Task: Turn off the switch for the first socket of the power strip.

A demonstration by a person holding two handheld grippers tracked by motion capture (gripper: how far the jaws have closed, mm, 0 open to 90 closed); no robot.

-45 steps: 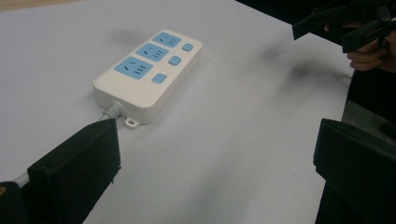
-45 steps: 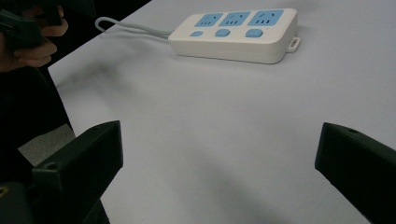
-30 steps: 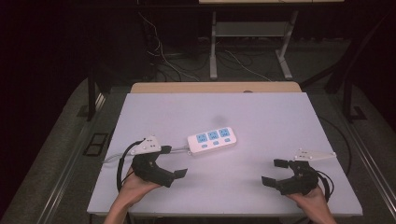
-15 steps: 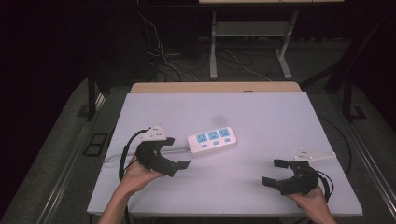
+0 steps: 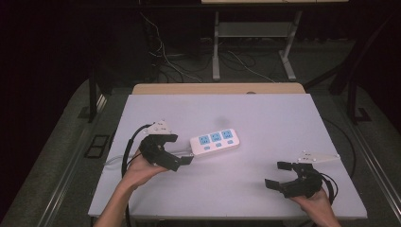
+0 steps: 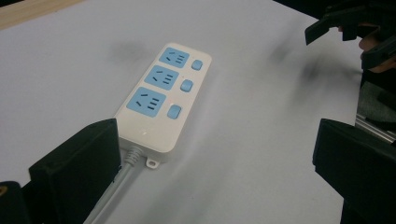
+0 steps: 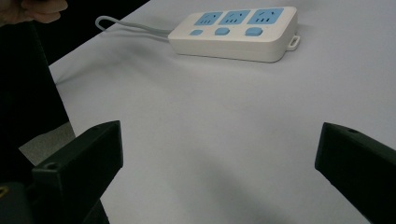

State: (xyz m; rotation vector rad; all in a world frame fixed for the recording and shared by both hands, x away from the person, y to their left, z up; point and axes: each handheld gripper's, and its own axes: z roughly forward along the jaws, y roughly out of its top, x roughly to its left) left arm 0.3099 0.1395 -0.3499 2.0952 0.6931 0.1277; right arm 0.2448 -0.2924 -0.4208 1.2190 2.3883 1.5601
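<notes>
White and blue on a pale worktop

The power strip (image 5: 215, 141) is white with three light-blue sockets and blue buttons; its cord (image 7: 130, 27) is pale grey; both tools are black; the worktop (image 5: 265, 118) is pale lavender-white.

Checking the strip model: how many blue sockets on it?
3, in a row along the power strip: one at the cable end, one in the middle, one at the far end. None looks hidden.

High view: looking forward and down from above the near edge, taking in the whole surface (image 5: 265, 118). Left gripper view: riding low, sitting close to the power strip (image 6: 161, 95), facing along its length. Right gripper view: facing it from farther off. Sharing the power strip across all three.
</notes>
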